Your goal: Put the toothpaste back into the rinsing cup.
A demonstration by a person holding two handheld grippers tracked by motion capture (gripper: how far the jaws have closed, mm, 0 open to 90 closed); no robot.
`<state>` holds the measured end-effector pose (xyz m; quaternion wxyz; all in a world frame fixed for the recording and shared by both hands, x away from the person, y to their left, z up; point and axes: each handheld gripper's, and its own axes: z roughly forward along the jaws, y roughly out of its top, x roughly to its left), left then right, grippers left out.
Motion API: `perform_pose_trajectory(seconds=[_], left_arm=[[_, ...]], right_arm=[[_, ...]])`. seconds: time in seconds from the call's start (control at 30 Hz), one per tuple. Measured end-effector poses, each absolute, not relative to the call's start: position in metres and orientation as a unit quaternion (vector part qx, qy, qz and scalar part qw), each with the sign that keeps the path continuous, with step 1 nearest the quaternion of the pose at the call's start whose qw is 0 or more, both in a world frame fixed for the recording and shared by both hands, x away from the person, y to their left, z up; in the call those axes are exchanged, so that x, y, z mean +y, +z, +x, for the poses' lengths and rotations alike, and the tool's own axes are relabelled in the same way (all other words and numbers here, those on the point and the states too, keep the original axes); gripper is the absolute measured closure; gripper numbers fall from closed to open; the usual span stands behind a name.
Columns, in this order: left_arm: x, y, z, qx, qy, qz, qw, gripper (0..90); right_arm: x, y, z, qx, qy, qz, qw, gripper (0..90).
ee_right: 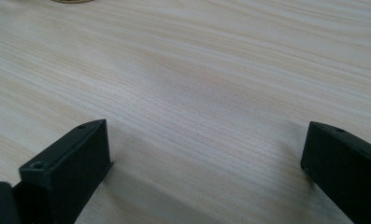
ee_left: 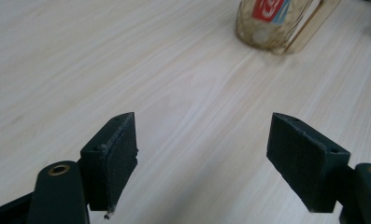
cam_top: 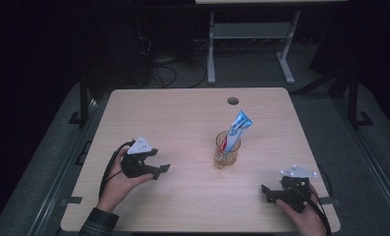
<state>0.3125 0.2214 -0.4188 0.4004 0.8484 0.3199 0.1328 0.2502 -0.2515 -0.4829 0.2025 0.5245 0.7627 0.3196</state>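
Observation:
A clear amber glass stands just right of the table's middle, and a blue, white and red tube leans out of it to the upper right. My left gripper is held low at the left, aimed toward the glass and a good way short of it. Its jaws are open and nothing is between them. In the left gripper view the glass stands ahead at the upper right. My right gripper rests near the front right corner, open and with bare wood between its jaws.
The light wooden table has a round cable hole near its far edge. A white desk frame and loose cables stand on the dark floor beyond it. Bare wood lies between both grippers and the glass.

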Motion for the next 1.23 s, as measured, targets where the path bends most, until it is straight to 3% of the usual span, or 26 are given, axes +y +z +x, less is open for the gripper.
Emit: perform_pose_trajectory(seconds=[0.9, 1.23], left_arm=[[0.266, -0.465, 0.274, 0.383, 0.155, 0.850, 0.327, 21.7], [0.274, -0.475, 0.269, 0.374, 0.166, 0.838, 0.360, 14.7]], right_arm=[[-0.252, -0.483, 0.250, 0.763, 0.320, 0.524, 0.203, 0.7], [-0.252, -0.483, 0.250, 0.763, 0.319, 0.524, 0.203, 0.7]])
